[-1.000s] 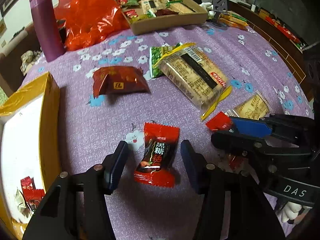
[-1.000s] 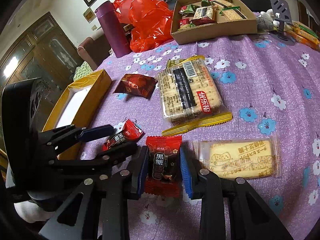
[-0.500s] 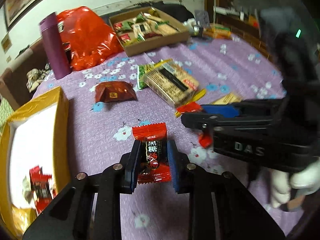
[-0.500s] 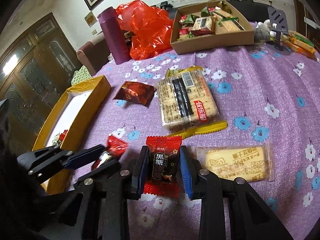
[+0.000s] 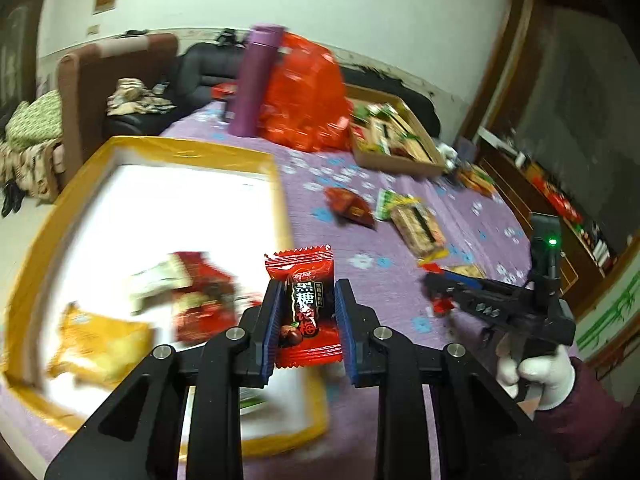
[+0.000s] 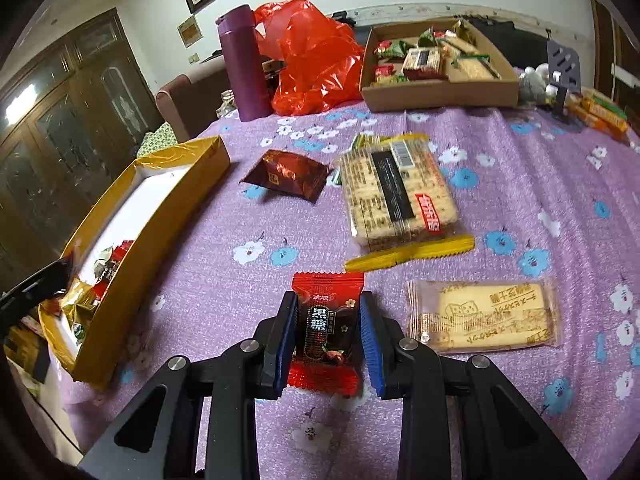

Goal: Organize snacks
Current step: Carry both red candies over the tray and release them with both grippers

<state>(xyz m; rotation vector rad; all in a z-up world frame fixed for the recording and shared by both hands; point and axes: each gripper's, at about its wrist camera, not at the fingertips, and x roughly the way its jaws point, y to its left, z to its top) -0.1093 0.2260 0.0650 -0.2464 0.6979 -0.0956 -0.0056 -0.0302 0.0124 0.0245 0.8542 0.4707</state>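
My left gripper (image 5: 306, 322) is shut on a red black-sugar candy (image 5: 306, 304) and holds it above the right edge of the yellow box (image 5: 276, 184), which holds several snack packets (image 5: 192, 300). My right gripper (image 6: 328, 332) is shut on a second red candy (image 6: 326, 328), just above the purple tablecloth. The right gripper also shows in the left wrist view (image 5: 436, 286). The yellow box lies to the left in the right wrist view (image 6: 160, 216).
On the flowered purple cloth lie a dark red packet (image 6: 286, 174), a cracker pack (image 6: 394, 194) and a biscuit packet (image 6: 482, 316). A cardboard tray of snacks (image 6: 436, 94), a red plastic bag (image 6: 312, 60) and a purple bottle (image 6: 242, 64) stand at the back.
My left gripper closed on its candy, lifted it and swung left over the yellow box. My right gripper kept its candy and rose a little.
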